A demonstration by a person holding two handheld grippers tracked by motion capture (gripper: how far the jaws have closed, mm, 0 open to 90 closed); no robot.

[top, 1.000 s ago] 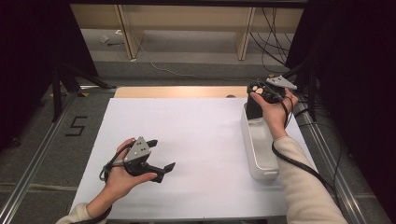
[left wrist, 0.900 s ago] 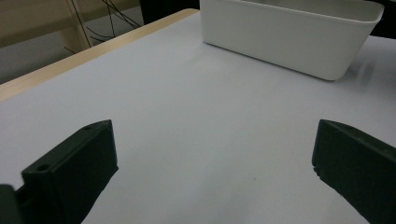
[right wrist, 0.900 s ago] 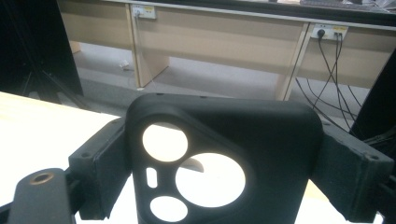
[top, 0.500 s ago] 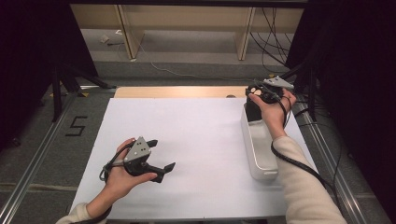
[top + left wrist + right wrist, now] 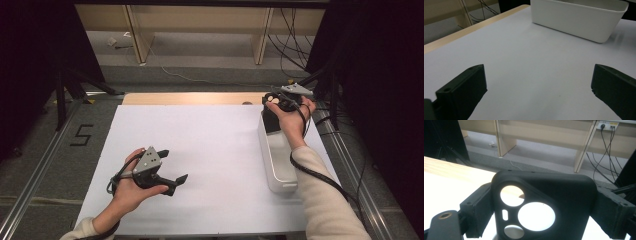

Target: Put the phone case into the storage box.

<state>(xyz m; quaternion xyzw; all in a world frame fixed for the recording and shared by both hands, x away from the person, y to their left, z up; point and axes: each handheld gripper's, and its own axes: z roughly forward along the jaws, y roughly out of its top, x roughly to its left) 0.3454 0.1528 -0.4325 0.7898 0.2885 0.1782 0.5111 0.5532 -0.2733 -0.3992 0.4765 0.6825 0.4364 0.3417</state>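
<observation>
My right gripper (image 5: 278,103) hangs over the far end of a long white bin (image 5: 278,165) at the table's right side. It is shut on a black phone case (image 5: 544,202) with round camera cut-outs, pinched between both jaws. In the high view the case (image 5: 271,121) hangs down into the bin's far end. My left gripper (image 5: 176,165) rests low over the white table sheet (image 5: 210,145) at the near left, jaws wide apart with nothing between them. In the left gripper view, its black fingers (image 5: 464,92) frame bare sheet, with the bin (image 5: 579,20) beyond.
A wooden table edge (image 5: 190,98) runs along the far side of the sheet. Metal rails (image 5: 35,185) flank the table. Beyond it are wooden shelf legs (image 5: 584,147), cables and a wall socket.
The right hand with the case has shifted only slightly over the bin's far end. The left gripper has not moved.
</observation>
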